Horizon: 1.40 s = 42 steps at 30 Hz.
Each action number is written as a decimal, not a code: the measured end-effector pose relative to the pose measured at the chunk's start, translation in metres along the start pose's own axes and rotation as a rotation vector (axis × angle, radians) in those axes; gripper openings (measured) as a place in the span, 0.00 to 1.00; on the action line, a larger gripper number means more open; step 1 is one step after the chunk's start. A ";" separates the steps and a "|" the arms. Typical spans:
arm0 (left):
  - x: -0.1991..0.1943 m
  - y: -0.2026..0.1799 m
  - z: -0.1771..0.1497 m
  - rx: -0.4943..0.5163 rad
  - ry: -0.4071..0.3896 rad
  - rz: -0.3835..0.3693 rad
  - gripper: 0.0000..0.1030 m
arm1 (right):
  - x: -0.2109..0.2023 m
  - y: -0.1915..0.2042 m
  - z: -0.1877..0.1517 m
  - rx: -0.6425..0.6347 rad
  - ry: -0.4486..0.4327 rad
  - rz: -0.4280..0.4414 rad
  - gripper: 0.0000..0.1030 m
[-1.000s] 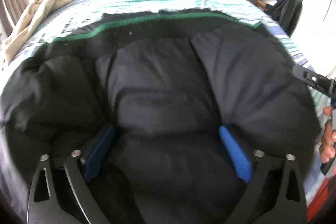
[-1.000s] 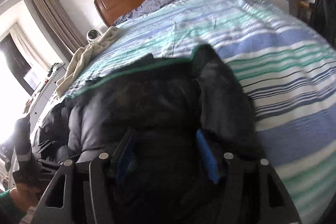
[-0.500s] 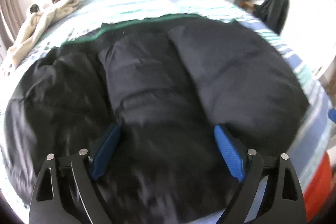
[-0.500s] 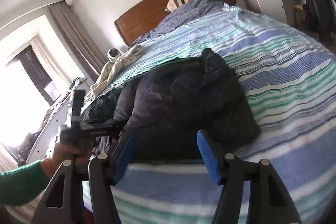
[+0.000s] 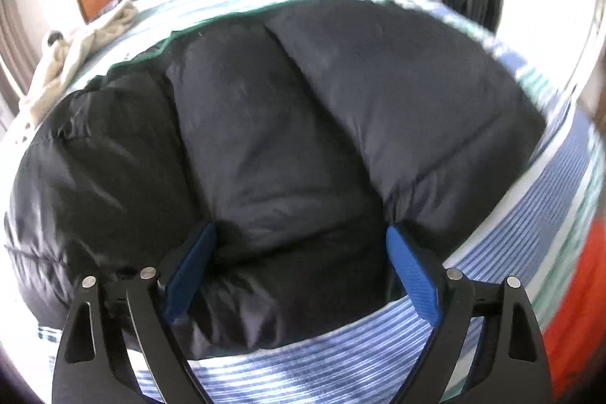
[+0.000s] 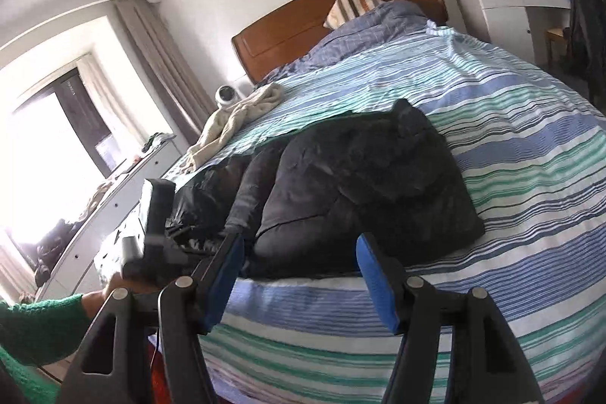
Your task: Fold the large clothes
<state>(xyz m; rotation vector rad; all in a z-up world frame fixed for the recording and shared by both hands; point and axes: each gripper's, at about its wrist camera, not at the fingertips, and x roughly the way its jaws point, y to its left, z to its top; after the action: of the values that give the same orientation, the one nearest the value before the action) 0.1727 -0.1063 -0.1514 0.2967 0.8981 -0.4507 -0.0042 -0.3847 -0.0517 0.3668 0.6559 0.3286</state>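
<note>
We see no readable writing on the dark puffy quilted jacket (image 5: 303,124), which lies folded near the foot edge of the bed (image 6: 530,154) on a blue, green and white striped sheet. Both the left tool (image 5: 303,264) and right tool (image 6: 299,275) stand apart, holding nothing. Beyond lie a cream towel (image 6: 235,120) and a wooden headboard (image 6: 303,25).

The left gripper (image 5: 299,267) tilts downward, its blue-padded jaws spread wide and empty. The right gripper (image 6: 299,275) points lower-angled forward, jaws parted, gripping nothing. A green sleeve (image 6: 41,324) covers the left arm.
</note>
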 end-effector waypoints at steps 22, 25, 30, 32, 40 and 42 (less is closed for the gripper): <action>-0.066 0.049 -0.032 -0.241 -0.005 -0.083 0.91 | 0.023 -0.050 -0.022 0.197 0.141 -0.074 0.69; -0.071 0.056 -0.026 -0.252 -0.033 -0.076 0.91 | 0.029 -0.052 -0.030 0.243 0.159 -0.054 0.69; -0.068 0.059 -0.009 -0.247 -0.056 -0.030 0.91 | 0.034 -0.059 -0.038 0.295 0.186 -0.071 0.69; -0.067 0.062 -0.004 -0.263 -0.055 -0.019 0.91 | 0.032 -0.060 -0.038 0.301 0.184 -0.082 0.69; -0.069 0.082 0.032 -0.313 -0.120 -0.007 0.95 | 0.025 -0.084 -0.009 0.270 0.153 -0.153 0.77; -0.065 0.087 0.043 -0.320 -0.120 0.004 0.95 | 0.026 -0.101 0.004 0.327 0.137 -0.150 0.77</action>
<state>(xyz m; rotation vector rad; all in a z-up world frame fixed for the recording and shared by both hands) 0.2102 -0.0331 -0.0687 -0.0211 0.8367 -0.3117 0.0359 -0.4644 -0.1057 0.6065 0.8700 0.1020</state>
